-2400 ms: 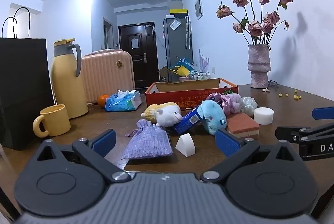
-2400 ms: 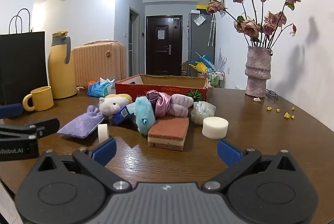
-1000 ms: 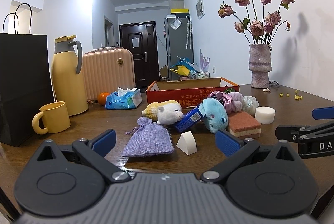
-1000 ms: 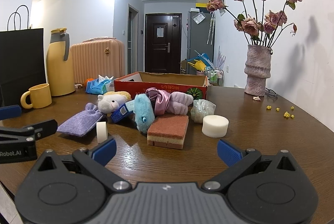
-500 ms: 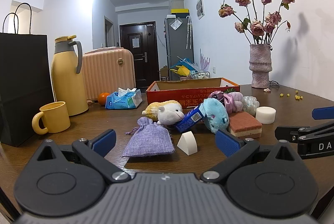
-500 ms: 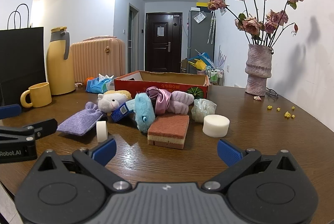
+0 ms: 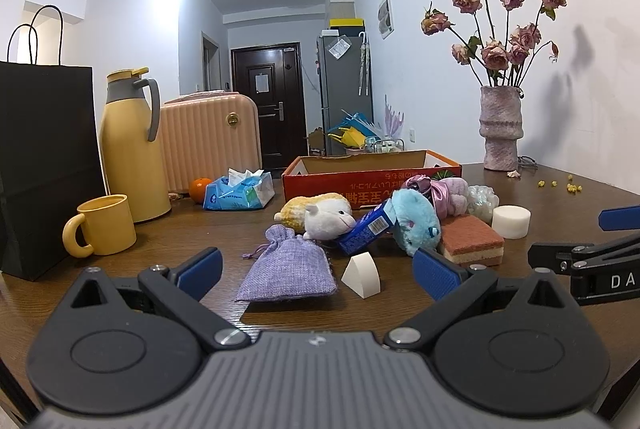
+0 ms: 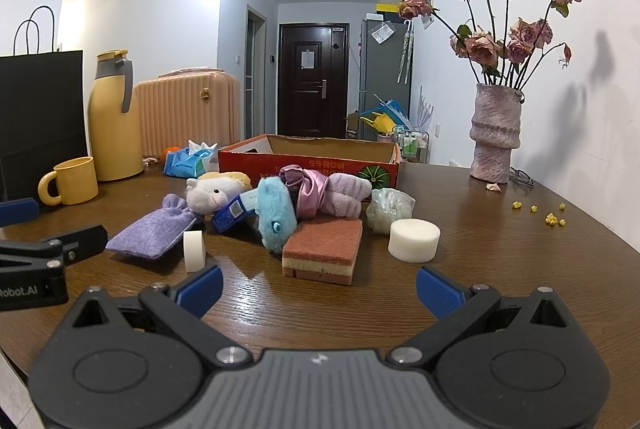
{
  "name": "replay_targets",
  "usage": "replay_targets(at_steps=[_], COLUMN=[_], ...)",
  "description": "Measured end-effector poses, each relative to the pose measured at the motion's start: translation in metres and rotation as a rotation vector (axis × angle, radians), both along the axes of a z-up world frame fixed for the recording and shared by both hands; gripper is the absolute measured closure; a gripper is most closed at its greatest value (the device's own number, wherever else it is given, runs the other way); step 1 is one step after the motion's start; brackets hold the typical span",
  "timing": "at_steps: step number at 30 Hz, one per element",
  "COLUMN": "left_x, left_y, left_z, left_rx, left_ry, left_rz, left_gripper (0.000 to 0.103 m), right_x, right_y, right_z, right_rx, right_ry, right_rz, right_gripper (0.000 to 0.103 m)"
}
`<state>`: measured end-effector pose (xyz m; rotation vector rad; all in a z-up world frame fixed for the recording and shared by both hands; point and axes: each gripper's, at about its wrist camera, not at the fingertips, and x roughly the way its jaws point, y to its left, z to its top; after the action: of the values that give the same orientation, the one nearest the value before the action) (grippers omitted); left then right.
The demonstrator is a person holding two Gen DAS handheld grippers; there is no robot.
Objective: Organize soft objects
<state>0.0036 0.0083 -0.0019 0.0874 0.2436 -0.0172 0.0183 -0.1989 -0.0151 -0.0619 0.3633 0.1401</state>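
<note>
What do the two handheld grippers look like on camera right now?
Both look alike: a dark grey ribbed body, black linkage arms with silver pivot pins and round black hubs, and blue textured pads on the fingers. The left gripper also shows from the side in the right wrist view, with white lettering ending "Robot.AI". The right gripper shows white letters "DA" in the left wrist view. No cables, hands or sleeves are visible.

White letters "DA" stand on the black body of the right gripper (image 7: 600,253), at the right edge of the left wrist view; the rest of the word runs out of frame. In the right wrist view, the left gripper (image 8: 36,245) carries "Robot.AI" in white on its black side, its start cut off. The red cardboard box (image 8: 308,165) ahead of both grippers bears yellow characters printed upside down, too small to read. A blue carton (image 7: 366,231) shows a barcode, illegible.
</note>
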Motion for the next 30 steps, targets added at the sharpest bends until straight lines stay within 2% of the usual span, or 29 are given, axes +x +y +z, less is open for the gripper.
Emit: replay_targets(at_steps=[14,30], left_x=[0.004,0.036], left_y=[0.001,-0.001], left_z=[-0.002,0.001], left_rx=[0.002,0.019], left_ry=[0.0,0.02], left_rz=[0.001,0.012], left_gripper=[0.0,0.0], right_x=[0.006,0.035], right_y=[-0.004,-0.004], right_z=[0.004,0.008], right_rx=[-0.005,-0.008], right_ry=[0.005,0.024], right_rz=[-0.013,-0.011], right_gripper=[0.0,0.0])
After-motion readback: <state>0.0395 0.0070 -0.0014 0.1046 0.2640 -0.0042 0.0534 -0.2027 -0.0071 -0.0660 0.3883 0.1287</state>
